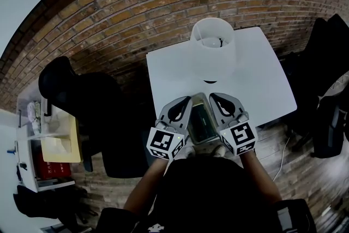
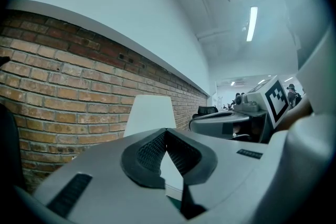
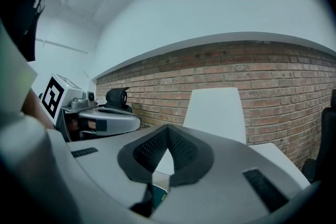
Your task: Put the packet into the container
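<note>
Head view, left to right. Left hand-held gripper (image 1: pixel 185 101) sits low over the near edge of the white tabletop (image 1: pixel 169 73), pointing away from the person. Its jaws are closed tip to tip with nothing between them. The left gripper view confirms this: on the left hand-held gripper (image 2: pixel 166 134) the ribbed pads (image 2: pixel 149 152) meet at the front, and only tabletop shows through the gap behind.

Packet (image 1: pixel 199 121): dark, shiny-edged, apparently lying flat on the tabletop, in the lane between the two tools and close to the near edge. Neither tool grips it.

Container (image 1: pixel 212 46): tall, white, upright, further along the tabletop and well apart from the packet. Its top looks open. It also stands ahead in the left gripper view (image 2: pixel 149 115) and the right gripper view (image 3: pixel 215 113).

Right hand-held gripper (image 1: pixel 215 97): mirrors the left, just beside the packet. The right gripper view shows the right hand-held gripper (image 3: pixel 168 129) with jaws fully together and empty.

Judgement: the pick-up has not begun, and both tools look poised at the start.

Next move calls for:
- one tool to open its jaws, dip to the packet's edge and close on it;
- a lift clear of the container's high rim;
- release over the opening.

A flat packet offers little to pinch, so a low approach along the tabletop seems likely.
</note>
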Tool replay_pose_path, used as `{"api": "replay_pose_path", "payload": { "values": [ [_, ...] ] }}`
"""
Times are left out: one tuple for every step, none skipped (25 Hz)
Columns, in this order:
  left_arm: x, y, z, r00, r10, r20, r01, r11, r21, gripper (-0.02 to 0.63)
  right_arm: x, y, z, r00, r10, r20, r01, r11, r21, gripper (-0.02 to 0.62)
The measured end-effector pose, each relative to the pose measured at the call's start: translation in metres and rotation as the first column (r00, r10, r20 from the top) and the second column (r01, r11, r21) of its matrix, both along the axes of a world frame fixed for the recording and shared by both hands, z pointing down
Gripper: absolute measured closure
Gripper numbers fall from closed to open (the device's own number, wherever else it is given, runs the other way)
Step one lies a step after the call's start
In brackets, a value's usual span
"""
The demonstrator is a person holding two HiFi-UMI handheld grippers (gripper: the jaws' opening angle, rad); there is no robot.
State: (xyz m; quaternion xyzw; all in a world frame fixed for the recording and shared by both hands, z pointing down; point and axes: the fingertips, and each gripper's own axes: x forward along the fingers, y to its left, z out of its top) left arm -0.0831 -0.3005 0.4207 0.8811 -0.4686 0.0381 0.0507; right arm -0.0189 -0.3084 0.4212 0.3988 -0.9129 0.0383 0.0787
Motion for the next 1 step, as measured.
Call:
{"api": "replay_pose_path", "payload": {
  "values": [
    [-0.0002, -0.0002, -0.0010, 1.000, 0.000, -0.003, 0.000, 1.000, 0.001, 0.601, -0.0004, -0.0001, -0.0001, 1.000, -0.001, 0.001, 0.001, 1.000, 0.000, 0.591]
  ]
}}
